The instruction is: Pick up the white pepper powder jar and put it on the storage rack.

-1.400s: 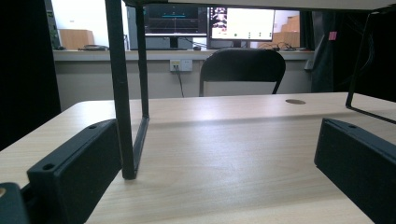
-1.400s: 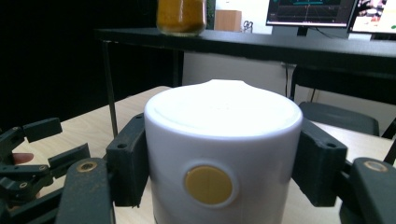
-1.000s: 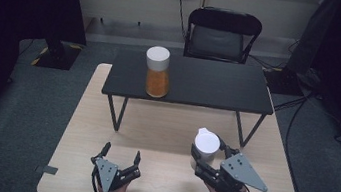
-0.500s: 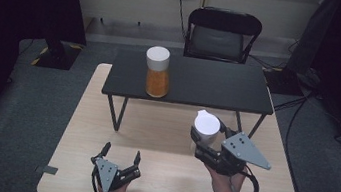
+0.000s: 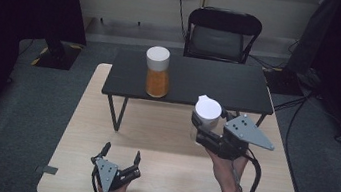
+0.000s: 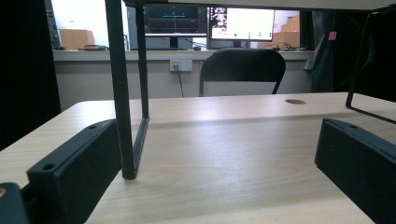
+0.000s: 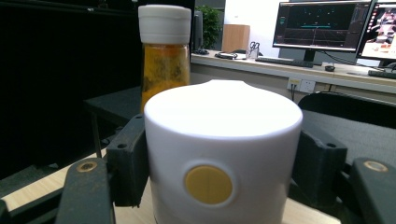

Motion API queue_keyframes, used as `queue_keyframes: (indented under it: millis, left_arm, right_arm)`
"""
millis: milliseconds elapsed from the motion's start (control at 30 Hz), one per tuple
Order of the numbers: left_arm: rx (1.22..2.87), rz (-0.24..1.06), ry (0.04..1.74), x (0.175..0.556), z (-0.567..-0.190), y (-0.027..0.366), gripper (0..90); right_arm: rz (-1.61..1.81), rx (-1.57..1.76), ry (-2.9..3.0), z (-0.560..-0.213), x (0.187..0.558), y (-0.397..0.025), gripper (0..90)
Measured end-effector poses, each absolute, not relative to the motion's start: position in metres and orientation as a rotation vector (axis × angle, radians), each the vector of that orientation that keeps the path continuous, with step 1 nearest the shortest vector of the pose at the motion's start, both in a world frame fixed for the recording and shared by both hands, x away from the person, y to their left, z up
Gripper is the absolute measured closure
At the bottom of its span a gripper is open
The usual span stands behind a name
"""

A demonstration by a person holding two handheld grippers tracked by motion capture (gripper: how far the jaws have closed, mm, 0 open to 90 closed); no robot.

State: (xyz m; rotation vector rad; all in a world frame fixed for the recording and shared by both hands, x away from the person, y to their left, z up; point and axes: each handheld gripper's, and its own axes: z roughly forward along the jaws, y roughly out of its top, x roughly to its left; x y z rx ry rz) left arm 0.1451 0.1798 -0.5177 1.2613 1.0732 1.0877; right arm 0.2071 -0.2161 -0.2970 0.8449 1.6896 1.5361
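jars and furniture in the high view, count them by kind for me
White-lidded jars: 2, one on the black shelf with orange contents, one clamped in the right gripper
Black shelves: 1
Wooden tables: 1
Chairs: 1
Grippers: 2, the left gripper open
Total: 7

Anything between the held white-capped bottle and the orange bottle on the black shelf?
Nothing. In the high view, bare wooden table and bare black shelf lie between the held bottle in the right gripper and the orange bottle.
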Motion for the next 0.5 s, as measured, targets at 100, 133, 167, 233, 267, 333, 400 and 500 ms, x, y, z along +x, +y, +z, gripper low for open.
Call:
queue_keyframes:
  millis: [100, 133, 167, 233, 267, 333, 400, 500]
  left_arm:
    - [1.262, 1.087, 1.073, 0.145, -0.518, 0.180, 0.2]
    - [1.262, 1.088, 1.073, 0.145, -0.518, 0.180, 0.2]
    - [1.262, 1.088, 1.073, 0.145, -0.518, 0.180, 0.1]
    - [1.262, 1.088, 1.073, 0.145, -0.518, 0.180, 0.0]
    - [1.262, 1.087, 1.073, 0.145, -0.518, 0.180, 0.0]
    - [1.262, 1.087, 1.073, 0.145, -0.518, 0.180, 0.0]
    - [1.262, 1.087, 1.073, 0.145, -0.518, 0.180, 0.0]
    - [1.262, 1.087, 1.073, 0.145, -0.518, 0.180, 0.1]
  right_arm:
    - [1.529, 0.837, 1.689, -0.290, 0.211, -0.214, 30.3]
    - [1.528, 0.840, 1.688, -0.287, 0.212, -0.213, 30.3]
    - [1.526, 0.840, 1.685, -0.285, 0.214, -0.212, 30.3]
    - [1.530, 0.842, 1.679, -0.282, 0.217, -0.211, 30.3]
    - [1.533, 0.844, 1.677, -0.280, 0.219, -0.211, 30.3]
    - [1.529, 0.845, 1.675, -0.277, 0.222, -0.210, 30.3]
    - [1.522, 0.846, 1.674, -0.274, 0.225, -0.208, 30.3]
    - [1.516, 0.854, 1.678, -0.270, 0.232, -0.205, 30.3]
